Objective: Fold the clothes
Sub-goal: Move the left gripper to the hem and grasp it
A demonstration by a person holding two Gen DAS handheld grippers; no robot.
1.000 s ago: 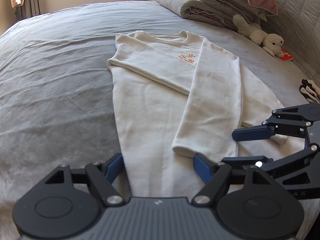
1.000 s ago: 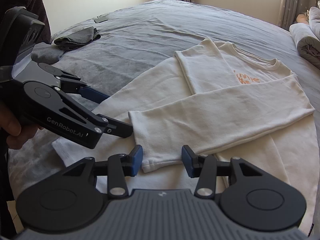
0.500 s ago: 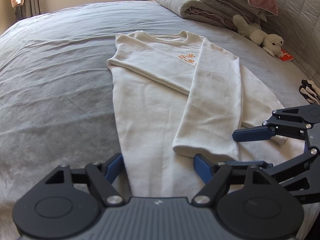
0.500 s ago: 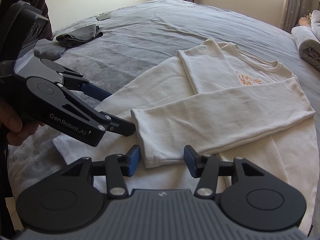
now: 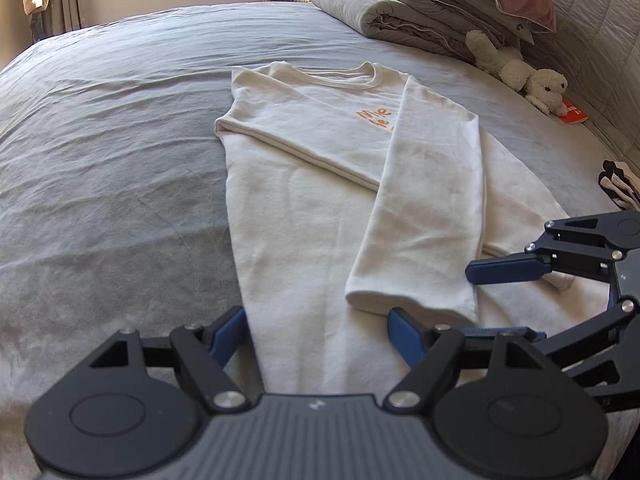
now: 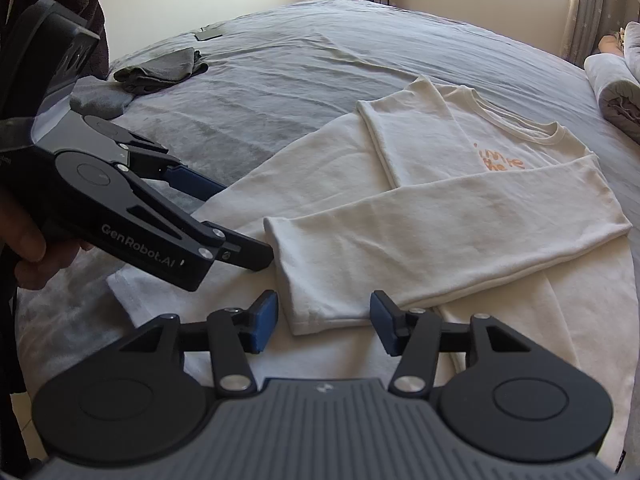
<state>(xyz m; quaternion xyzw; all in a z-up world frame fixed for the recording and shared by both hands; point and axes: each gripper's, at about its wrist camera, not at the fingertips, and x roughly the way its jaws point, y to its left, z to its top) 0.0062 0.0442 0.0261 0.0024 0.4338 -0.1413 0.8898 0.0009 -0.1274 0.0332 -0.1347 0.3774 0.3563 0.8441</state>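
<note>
The right gripper (image 6: 323, 322) hovers low over the near edge of the bed (image 6: 280, 64), its jaws opening, the blue pads (image 6: 264, 322) clear of any cloth; the cuff of a folded sleeve (image 6: 420, 248) lies just ahead, between them. The left gripper (image 5: 316, 334) is spread wide beside it, empty, over the hem of the sweatshirt (image 5: 304, 216). In the right view a hand (image 6: 28, 248) holds the left gripper from the bed's near left edge.

The cream sweatshirt lies flat, front up, in the middle of the bed, collar toward the far edge, both sleeves folded across the chest and partly covering orange lettering.

Well apart, at the headboard edge, lie rolled quilts (image 5: 392, 8), a white plush toy (image 5: 520, 68) and a red book (image 5: 574, 114). A dark garment (image 6: 160, 70) and a flat dark object (image 6: 209, 34) sit near the opposite edge. Nothing lies between grippers and sweatshirt.
</note>
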